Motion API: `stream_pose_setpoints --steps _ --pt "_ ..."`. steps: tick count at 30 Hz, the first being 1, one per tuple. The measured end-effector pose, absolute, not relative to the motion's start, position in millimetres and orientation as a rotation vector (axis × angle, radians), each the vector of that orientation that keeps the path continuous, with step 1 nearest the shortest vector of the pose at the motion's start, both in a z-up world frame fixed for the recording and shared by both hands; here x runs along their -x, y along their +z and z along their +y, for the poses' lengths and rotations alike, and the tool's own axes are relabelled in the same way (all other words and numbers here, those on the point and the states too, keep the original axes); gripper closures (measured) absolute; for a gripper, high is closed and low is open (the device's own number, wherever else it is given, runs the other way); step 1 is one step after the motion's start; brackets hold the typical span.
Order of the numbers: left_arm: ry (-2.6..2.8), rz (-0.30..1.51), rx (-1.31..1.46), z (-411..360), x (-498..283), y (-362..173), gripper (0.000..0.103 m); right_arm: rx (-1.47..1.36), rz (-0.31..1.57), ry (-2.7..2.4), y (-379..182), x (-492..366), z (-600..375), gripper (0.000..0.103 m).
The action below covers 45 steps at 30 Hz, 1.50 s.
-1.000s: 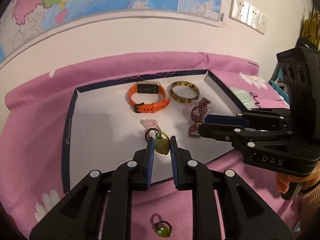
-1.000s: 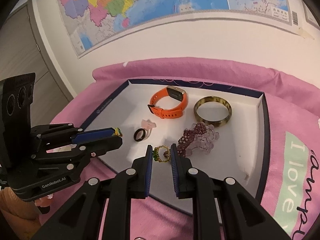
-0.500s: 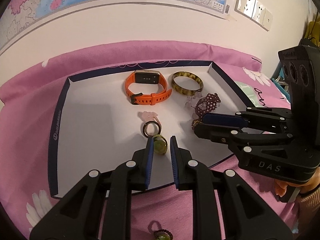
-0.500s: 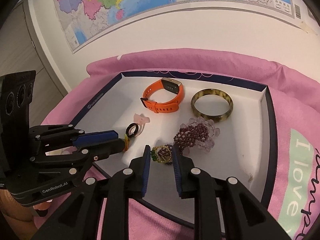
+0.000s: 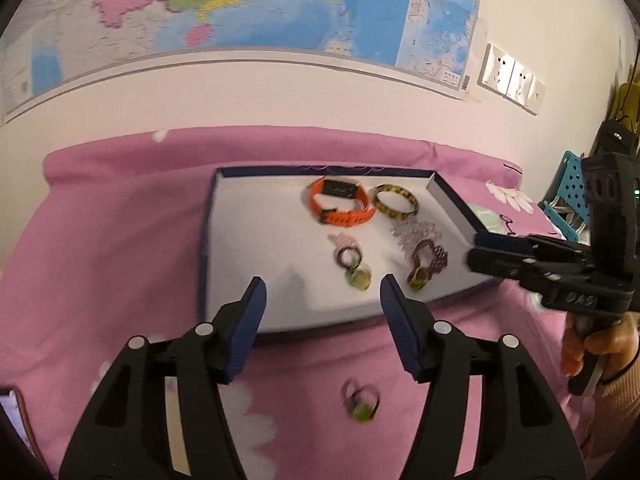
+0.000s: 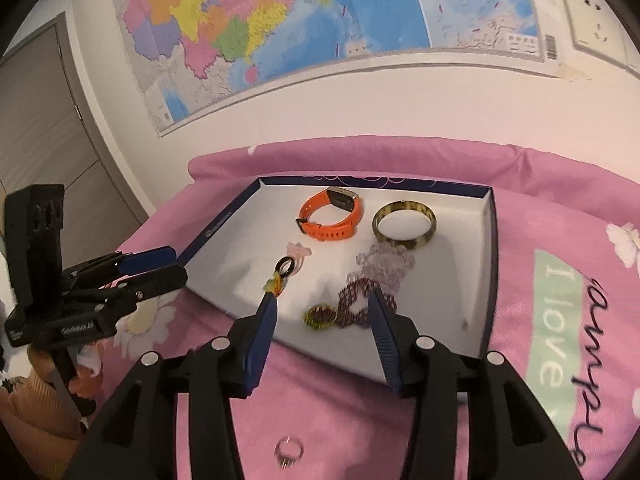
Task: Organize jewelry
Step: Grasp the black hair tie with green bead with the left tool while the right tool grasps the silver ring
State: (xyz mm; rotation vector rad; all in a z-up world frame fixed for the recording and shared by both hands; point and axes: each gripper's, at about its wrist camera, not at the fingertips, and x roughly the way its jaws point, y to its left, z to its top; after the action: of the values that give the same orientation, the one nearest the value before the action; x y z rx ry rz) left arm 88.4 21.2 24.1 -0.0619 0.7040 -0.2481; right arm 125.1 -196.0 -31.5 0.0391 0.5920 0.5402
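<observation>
Both grippers, left (image 5: 322,300) and right (image 6: 322,312), now pulled back from the white tray (image 5: 256,256), jaws wide and empty. Green-stone ring (image 5: 359,278) and beaded ring (image 6: 319,316) released inside the tray near its front edge; two more rings still waiting on the pink bedspread (image 5: 100,248).

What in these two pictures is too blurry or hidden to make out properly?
- Left view: the green ring on the pink cover is motion-blurred, so its stone's shape is unclear.
- Right view: the silver ring on the cover is blurred too.
- Right view: the green charm is partly hidden behind a blue fingertip.
- Both views: the watch face is too small to read.
</observation>
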Motion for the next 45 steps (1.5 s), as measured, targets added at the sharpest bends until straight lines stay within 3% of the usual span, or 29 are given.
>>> stream_pose_setpoints --steps 6,16,25,28,36,40,45 --pt "-0.262 0.74 0.013 24.0 -60.7 7.6 0.044 0.0 0.606 0.521 -42.7 -95.8 -198.7 0.047" --pt "-0.302 0.781 -0.038 5.0 -40.9 -10.8 0.043 0.05 0.698 0.518 -75.3 -67.3 -190.4 0.048" --pt "-0.303 0.819 -0.009 3.3 -38.9 -18.2 0.044 0.085 0.717 0.505 -83.2 -61.7 -180.5 0.06" --pt "-0.306 0.829 -0.004 2.7 -39.8 -19.9 0.047 0.098 0.719 0.498 -83.4 -60.1 -178.2 0.065" --pt "-0.315 0.861 0.01 -0.4 -46.8 -23.6 0.061 0.147 0.722 0.476 -84.0 -58.9 -170.4 0.066" --pt "-0.313 0.863 0.002 -4.0 -46.0 -24.5 0.068 0.15 0.723 0.468 -84.0 -59.6 -170.6 0.077" --pt "-0.31 0.863 0.003 -5.6 -46.4 -24.8 0.071 0.153 0.722 0.457 -83.8 -60.9 -171.9 0.083"
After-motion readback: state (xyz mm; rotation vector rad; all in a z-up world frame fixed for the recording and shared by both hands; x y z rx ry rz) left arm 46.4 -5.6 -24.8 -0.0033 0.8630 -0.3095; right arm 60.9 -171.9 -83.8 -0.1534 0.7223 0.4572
